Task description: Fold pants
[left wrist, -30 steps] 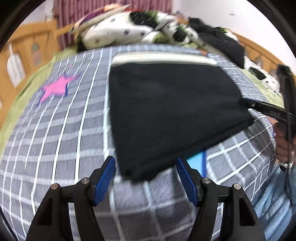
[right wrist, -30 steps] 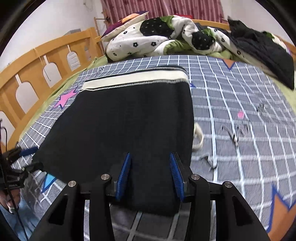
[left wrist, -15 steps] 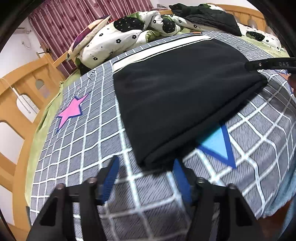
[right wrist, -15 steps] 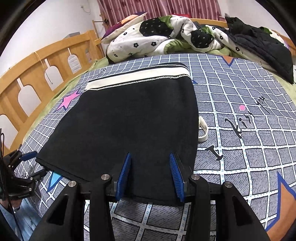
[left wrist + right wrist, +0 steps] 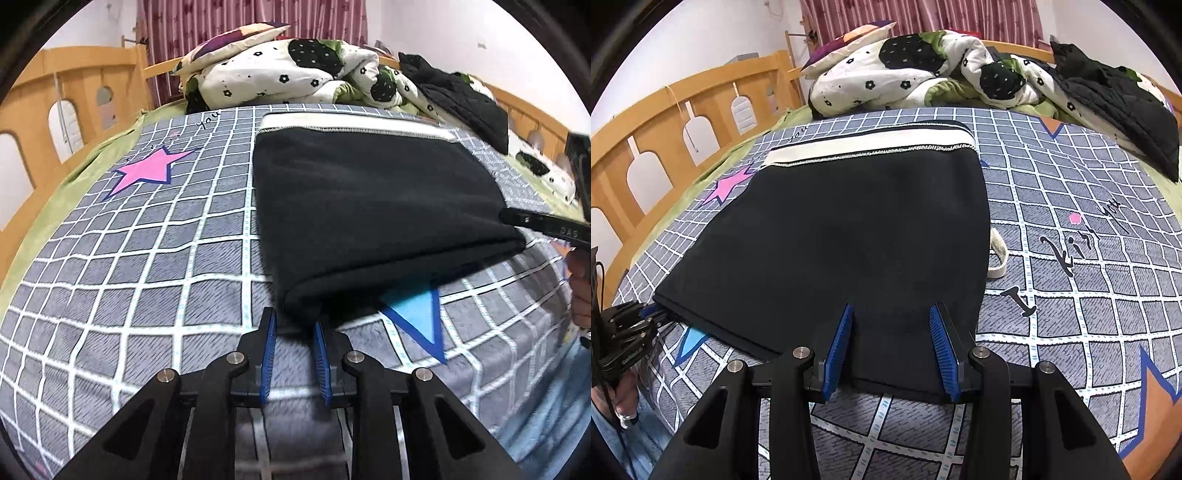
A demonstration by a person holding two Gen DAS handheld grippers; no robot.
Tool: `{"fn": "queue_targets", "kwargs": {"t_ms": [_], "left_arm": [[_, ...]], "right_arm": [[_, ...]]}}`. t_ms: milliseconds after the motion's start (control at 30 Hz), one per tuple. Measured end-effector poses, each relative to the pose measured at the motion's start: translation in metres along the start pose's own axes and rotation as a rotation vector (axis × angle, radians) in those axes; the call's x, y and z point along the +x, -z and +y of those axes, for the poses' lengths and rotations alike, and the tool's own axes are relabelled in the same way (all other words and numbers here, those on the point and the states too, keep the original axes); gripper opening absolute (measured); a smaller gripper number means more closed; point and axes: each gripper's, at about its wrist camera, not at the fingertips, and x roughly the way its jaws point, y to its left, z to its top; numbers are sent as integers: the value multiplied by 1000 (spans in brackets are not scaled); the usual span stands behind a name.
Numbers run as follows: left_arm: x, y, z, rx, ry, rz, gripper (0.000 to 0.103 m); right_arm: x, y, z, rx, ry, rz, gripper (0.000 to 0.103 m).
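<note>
The black fleece pants with a cream waistband (image 5: 846, 236) lie folded flat on the bed's grey checked blanket (image 5: 147, 266), waistband at the far end and the doubled near edge toward both tools. The left gripper (image 5: 293, 321) has its blue-padded jaws narrowed around the near left corner of that edge; they look pinched on the cloth, though the contact is partly hidden. The right gripper (image 5: 892, 332) has its jaws set wide apart, the near hem lying between and just ahead of them, nothing clamped. Taking the two near corners this way would likely allow the thick edge to be lifted evenly and carried toward the waistband for another fold. A loose cream drawstring loop (image 5: 997, 254) pokes out right of the right jaws.
</note>
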Motion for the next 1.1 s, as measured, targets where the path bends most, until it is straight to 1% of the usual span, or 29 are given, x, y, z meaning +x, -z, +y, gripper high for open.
{"fn": "queue_targets", "kwargs": {"t_ms": [67, 133, 167, 200, 267, 300, 367, 433, 467, 500, 533, 600, 700, 767, 800, 833, 867, 933, 967, 1000, 1033, 1100], "left_arm": [[-9, -1, 1, -4, 1, -11, 23], [-22, 0, 1, -19, -14, -50, 25], [-29, -3, 4, -46, 1, -81, 27], [-33, -6, 5, -67, 24, -98, 30], [-34, -14, 6, -102, 59, -125, 31], [-29, -25, 3, -114, 68, -127, 31], [-19, -37, -5, -108, 69, -120, 31], [0, -45, -13, -103, 55, -89, 31], [7, -44, -14, -104, 60, -71, 31], [18, -39, -16, -103, 60, -46, 31], [21, -34, -17, -94, 48, -48, 31], [18, -22, -22, -64, 29, -82, 34], [13, -15, -20, -78, 42, -71, 39], [14, -13, -17, -86, 49, -57, 44], [17, -12, -13, -103, 56, -37, 49], [20, -11, -9, -118, 71, -24, 50], [23, -9, -3, -159, 106, -8, 50], [23, -8, 3, -198, 131, -2, 52], [21, -9, 4, -199, 133, 7, 52], [20, -10, 4, -193, 127, 11, 53], [19, -10, 2, -183, 117, 16, 55], [15, -8, 0, -158, 92, 29, 56]], "right_arm": [[-4, -4, -4, 12, -22, 1, 44], [-10, -9, -8, 25, -27, -18, 44], [-15, -11, -11, 35, -17, -40, 44], [-17, -12, -13, 40, -9, -57, 44], [-20, -16, -16, 60, -7, -82, 44], [-18, -18, -17, 67, -9, -79, 44], [-10, -19, -16, 67, 1, -59, 44], [2, -17, -13, 45, 37, -23, 44], [7, -14, -12, 35, 54, -11, 44], [8, -11, -13, 37, 59, -16, 44], [6, -9, -14, 44, 57, -20, 44], [5, -8, -17, 59, 50, -16, 44], [5, -6, -16, 48, 58, -14, 45], [6, -6, -14, 34, 68, -13, 46], [7, -7, -13, 30, 73, -11, 47], [8, -7, -12, 29, 78, -9, 47], [10, -7, -11, 29, 83, -5, 47], [11, -8, -10, 26, 88, 4, 48], [10, -7, -11, 26, 88, 8, 48], [8, -5, -12, 34, 89, 14, 51], [7, -4, -13, 44, 92, 27, 53], [6, 5, -17, 83, 75, 72, 54]]}}
